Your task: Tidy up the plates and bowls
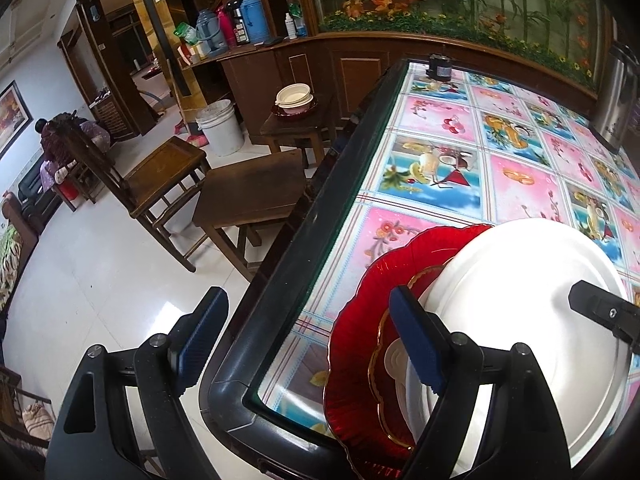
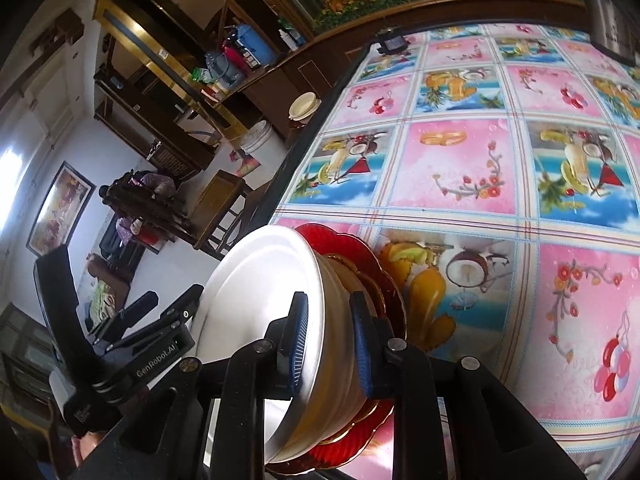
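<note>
A white bowl (image 1: pixel 528 308) sits on a gold-rimmed dish (image 1: pixel 384 352), which lies on a red glass plate (image 1: pixel 356 340), at the near left corner of the table (image 1: pixel 440 152). My left gripper (image 1: pixel 308 340) is open, one finger over the floor, the other over the plate beside the bowl. In the right wrist view my right gripper (image 2: pixel 330 346) stands astride the white bowl's (image 2: pixel 256 292) rim, one pad inside, one outside against its wall. The red plate (image 2: pixel 384 276) shows beneath.
A steel thermos (image 1: pixel 612 100) stands at the table's far right, a small dark object (image 1: pixel 440 66) at its far edge. Wooden stools (image 1: pixel 252 196) and a chair (image 1: pixel 164 168) stand left of the table; one stool carries stacked bowls (image 1: pixel 294 98). A white bucket (image 1: pixel 220 124) is behind.
</note>
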`<state>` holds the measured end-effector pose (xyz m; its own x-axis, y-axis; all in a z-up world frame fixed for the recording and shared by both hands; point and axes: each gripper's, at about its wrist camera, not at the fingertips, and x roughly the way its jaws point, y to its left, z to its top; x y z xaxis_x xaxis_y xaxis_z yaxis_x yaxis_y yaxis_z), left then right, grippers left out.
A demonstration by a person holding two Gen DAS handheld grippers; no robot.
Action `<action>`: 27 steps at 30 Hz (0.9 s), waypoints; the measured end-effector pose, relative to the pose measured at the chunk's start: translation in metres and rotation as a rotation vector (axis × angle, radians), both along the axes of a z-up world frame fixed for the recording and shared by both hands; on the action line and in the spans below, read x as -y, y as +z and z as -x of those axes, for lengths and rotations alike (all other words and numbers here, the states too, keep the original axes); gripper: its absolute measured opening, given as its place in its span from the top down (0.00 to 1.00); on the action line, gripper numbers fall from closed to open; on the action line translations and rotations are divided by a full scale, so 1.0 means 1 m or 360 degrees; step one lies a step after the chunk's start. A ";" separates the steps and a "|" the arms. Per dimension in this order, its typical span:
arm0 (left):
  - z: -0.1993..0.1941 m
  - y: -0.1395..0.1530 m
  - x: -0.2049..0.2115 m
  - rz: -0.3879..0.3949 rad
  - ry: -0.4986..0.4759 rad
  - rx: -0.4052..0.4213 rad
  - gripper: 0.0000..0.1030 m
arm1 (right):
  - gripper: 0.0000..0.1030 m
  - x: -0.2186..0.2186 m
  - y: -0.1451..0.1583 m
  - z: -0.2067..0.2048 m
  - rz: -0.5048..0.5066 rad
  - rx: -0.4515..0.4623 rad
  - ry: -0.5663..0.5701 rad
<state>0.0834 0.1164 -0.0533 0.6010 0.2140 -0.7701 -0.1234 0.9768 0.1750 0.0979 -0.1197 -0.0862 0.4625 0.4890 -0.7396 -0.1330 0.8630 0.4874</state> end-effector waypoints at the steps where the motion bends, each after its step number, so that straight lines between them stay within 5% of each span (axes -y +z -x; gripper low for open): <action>1: 0.001 0.000 0.002 -0.0002 -0.0007 -0.0001 0.19 | 0.79 0.002 0.000 0.000 -0.0011 -0.0015 -0.0006; 27: 0.010 -0.002 0.050 -0.0051 -0.0169 -0.0045 0.19 | 0.80 0.050 -0.006 0.008 -0.0043 -0.0029 -0.0145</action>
